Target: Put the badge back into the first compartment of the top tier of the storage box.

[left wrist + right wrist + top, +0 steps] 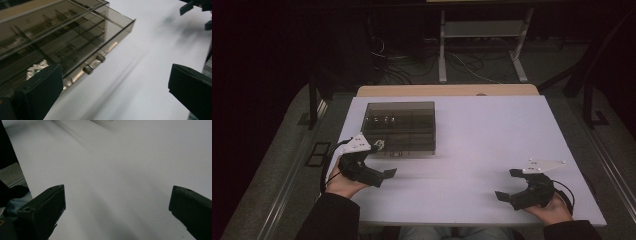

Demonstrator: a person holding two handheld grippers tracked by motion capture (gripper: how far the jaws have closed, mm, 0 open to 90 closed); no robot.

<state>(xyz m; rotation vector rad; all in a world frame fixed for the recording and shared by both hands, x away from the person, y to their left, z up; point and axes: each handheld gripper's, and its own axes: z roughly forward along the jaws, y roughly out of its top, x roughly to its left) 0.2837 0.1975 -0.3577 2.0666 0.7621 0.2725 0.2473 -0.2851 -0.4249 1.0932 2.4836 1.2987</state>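
My left gripper [379, 161] sits wide apart at the near left of the table [492, 135], nothing between its jaws. In the left gripper view that same gripper [115, 87] shows one black jaw low at each side with bare white table between them. Just beyond its upper jaw I see the smoked clear box [400, 126], a flat case with dividers inside; the gripper is just beside the box's near left corner, and I cannot tell whether it touches. In the left gripper view the box [62, 37] runs across the upper left, with two small round knobs [93, 63] on its front edge and a crumpled silvery bit [37, 68] seen through the wall just behind my jaw.

My right gripper [508, 186] rests at the near right of the table, well apart from the box, also spread wide and holding nothing. In the right gripper view I see that gripper [117, 207] with its two jaws far apart over plain white surface.

A hand [343, 184] in a dark sleeve holds the left tool, another hand [550, 208] the right. Past the far edge of the table stand the legs of a white frame [482, 45] with cables [397, 70] on the floor
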